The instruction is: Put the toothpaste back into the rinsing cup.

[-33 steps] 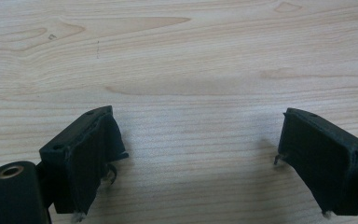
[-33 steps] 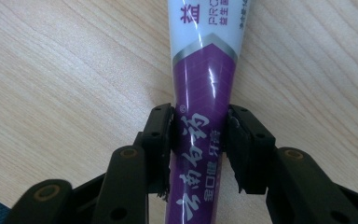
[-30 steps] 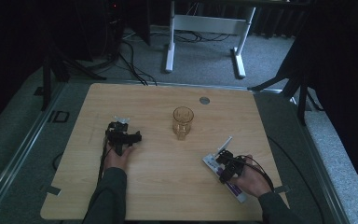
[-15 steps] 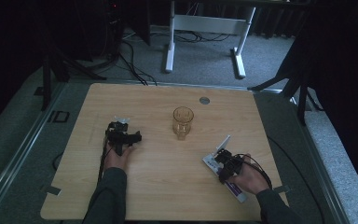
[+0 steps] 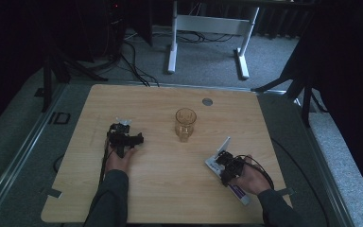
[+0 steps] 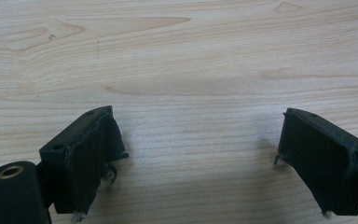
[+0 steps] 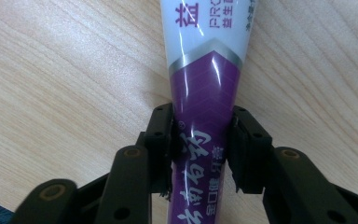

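Toothpaste tube [image 7: 208, 126], purple and white soft plastic with printed lettering, is flanked on both sides by the pads of the right gripper [image 7: 204, 149], whose jaws have just been closing and are now pressed on its purple part, the tube lying flat on the light wooden table [image 5: 160, 189] at the near right. Its long axis is seen running along the gripper's own line, away from the right hand [image 5: 253, 179], so a straight lift looks likely to suit. Left gripper [image 6: 196, 154] is held wide with nothing between its jaws over bare wood, well apart from the tube, with an amber ribbed drinking glass [image 5: 185, 124] standing between the two.
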Motion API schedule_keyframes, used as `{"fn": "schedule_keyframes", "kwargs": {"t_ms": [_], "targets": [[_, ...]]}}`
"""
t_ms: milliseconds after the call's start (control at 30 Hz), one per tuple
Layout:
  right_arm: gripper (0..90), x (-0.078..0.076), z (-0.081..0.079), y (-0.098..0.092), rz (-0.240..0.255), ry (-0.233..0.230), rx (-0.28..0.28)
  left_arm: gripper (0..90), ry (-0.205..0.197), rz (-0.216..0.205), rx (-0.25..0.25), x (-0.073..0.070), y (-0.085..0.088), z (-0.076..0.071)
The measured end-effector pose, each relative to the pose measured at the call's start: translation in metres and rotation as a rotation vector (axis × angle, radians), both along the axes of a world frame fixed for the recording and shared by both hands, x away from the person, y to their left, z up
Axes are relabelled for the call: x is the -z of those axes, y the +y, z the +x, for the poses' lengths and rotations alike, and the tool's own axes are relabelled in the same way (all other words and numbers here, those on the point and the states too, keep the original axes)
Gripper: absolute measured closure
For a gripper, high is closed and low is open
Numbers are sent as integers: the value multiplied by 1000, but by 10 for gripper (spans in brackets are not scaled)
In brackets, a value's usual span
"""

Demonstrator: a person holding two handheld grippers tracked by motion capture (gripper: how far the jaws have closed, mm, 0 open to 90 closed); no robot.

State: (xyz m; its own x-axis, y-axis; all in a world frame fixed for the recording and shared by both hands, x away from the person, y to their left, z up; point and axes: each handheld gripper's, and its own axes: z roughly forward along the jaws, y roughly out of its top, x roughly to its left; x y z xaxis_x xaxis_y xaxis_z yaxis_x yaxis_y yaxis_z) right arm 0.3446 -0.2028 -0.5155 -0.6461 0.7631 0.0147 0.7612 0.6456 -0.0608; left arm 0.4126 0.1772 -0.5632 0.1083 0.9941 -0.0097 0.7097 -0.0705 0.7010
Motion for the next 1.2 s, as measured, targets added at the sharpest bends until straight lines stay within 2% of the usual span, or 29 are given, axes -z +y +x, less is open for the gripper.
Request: {"fn": "schedule_keyframes", "kwargs": {"t_ms": [267,533,767,800,1133,1200], "targets": [[690,-3,-2,-2,-4,-13,-20,111,-1,-1,-1,0,0,0],[696,-9,-1,-14,18,-51,18,111,-1,-1,-2,0,0,0],[697,-18,0,-20,45,-99,40,111,-2,-1,-2,0,0,0],[697,-22,2,-23,59,-123,53,111,-1,-1,-2,0,0,0],[697,-38,4,-32,104,-199,95,111,-1,-1,-2,0,0,0],[697,-43,5,-35,121,-235,111,111,-1,-1,-2,0,0,0]]}}
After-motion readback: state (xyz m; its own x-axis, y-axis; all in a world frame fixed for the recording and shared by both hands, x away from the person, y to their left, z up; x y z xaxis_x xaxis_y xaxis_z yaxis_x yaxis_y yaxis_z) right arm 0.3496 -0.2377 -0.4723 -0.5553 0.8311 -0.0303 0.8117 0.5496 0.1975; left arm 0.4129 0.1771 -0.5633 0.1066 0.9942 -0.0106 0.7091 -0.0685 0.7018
